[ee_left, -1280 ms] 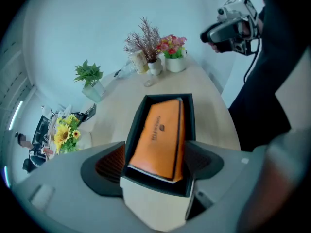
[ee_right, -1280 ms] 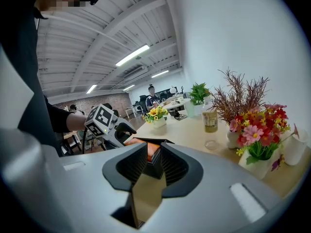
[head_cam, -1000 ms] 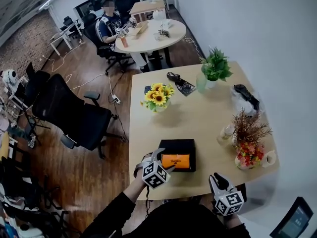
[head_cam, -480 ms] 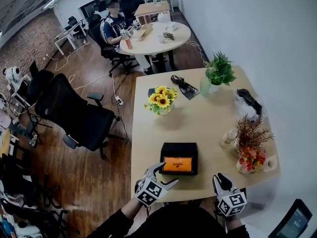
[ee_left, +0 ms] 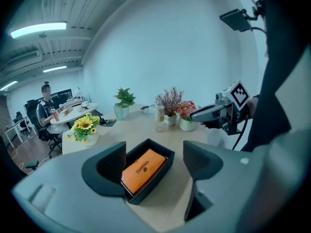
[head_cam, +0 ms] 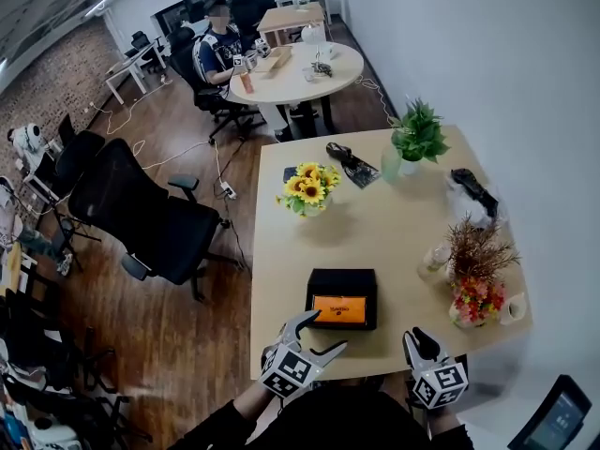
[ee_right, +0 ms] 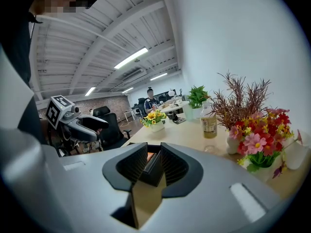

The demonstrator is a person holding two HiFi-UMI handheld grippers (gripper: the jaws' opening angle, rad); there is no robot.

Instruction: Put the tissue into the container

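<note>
The orange tissue pack (head_cam: 340,307) lies flat inside the black box-shaped container (head_cam: 341,275) near the front of the wooden table (head_cam: 375,232). My left gripper (head_cam: 325,334) hovers at the table's front edge, just in front and left of the container, jaws wide open and empty. Its own view looks between the fingers onto the tissue pack (ee_left: 144,169) in the container (ee_left: 167,155). My right gripper (head_cam: 418,337) is at the front right edge. Its jaws stand a narrow gap apart with nothing between them, and the container (ee_right: 152,173) shows through that gap.
A sunflower vase (head_cam: 306,191), a green plant (head_cam: 415,137), a dried-flower vase (head_cam: 473,251), a red bouquet (head_cam: 474,300), a bottle (head_cam: 433,259) and dark items (head_cam: 352,162) stand farther back. Black office chair (head_cam: 141,218) is at the left. A person sits at the round table (head_cam: 295,68).
My left gripper has drawn back from the container's front left corner to the table's front edge, still open. The right gripper has hardly moved.
</note>
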